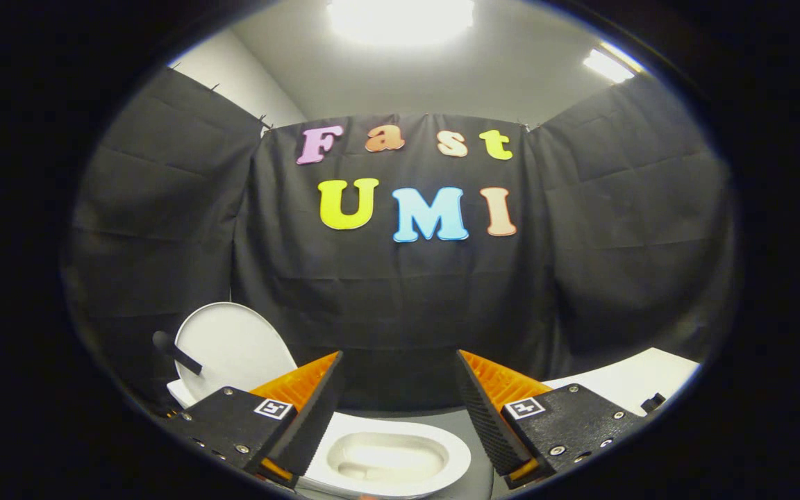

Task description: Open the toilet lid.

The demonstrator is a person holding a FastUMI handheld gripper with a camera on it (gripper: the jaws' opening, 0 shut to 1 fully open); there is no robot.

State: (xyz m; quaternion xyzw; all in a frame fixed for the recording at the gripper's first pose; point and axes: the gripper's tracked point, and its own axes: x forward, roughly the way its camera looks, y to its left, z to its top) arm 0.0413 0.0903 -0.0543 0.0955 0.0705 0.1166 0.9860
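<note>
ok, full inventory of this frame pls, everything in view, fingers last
toilet bowl: 1, white, low between the two fingers, bowl opening exposed
toilet lid: 1, white, raised upright behind the bowl, beyond the left finger
handle: 1, black, short bar sticking out in front of the lid's edge
white surface: 1, white, flat, beyond the right finger, a small black part at its near edge
booth wall: black cloth, hung in panels behind everything
ceiling lights: 2, white, lit, overhead
fingers: 2, apart, nothing between them; gripper open, above the bowl
</note>
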